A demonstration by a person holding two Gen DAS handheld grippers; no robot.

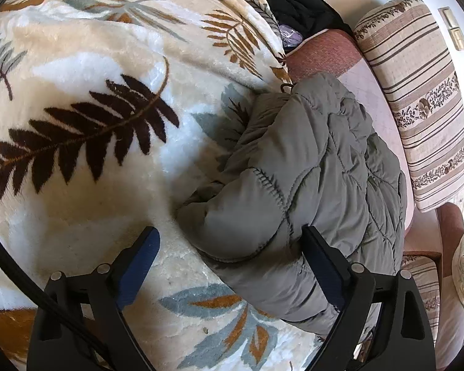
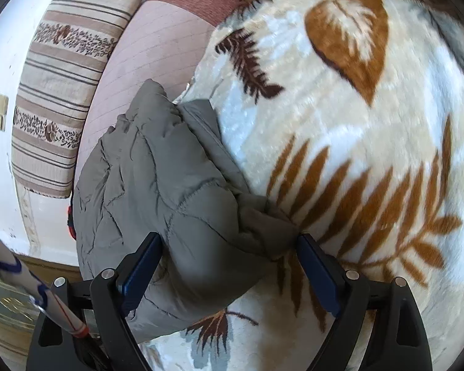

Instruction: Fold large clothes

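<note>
A grey quilted puffer jacket (image 1: 309, 167) lies bundled in a thick folded heap on a cream fleece blanket with leaf prints (image 1: 86, 71), near the blanket's edge. My left gripper (image 1: 232, 247) hovers just over the heap's near end. Its jaws stand wide, the right finger against the jacket and the left finger over bare blanket. In the right wrist view the same jacket (image 2: 157, 179) fills most of the gap of my right gripper (image 2: 229, 253). Those jaws also stand wide and do not pinch the fabric.
The blanket (image 2: 355, 142) covers a pink quilted mattress (image 2: 157, 37). A striped floral cushion (image 1: 417, 99) (image 2: 62, 71) leans against a white wall beyond it. Dark clothing (image 1: 294, 0) lies at the blanket's far edge. A striped pole (image 2: 46, 296) crosses the right wrist view's lower left.
</note>
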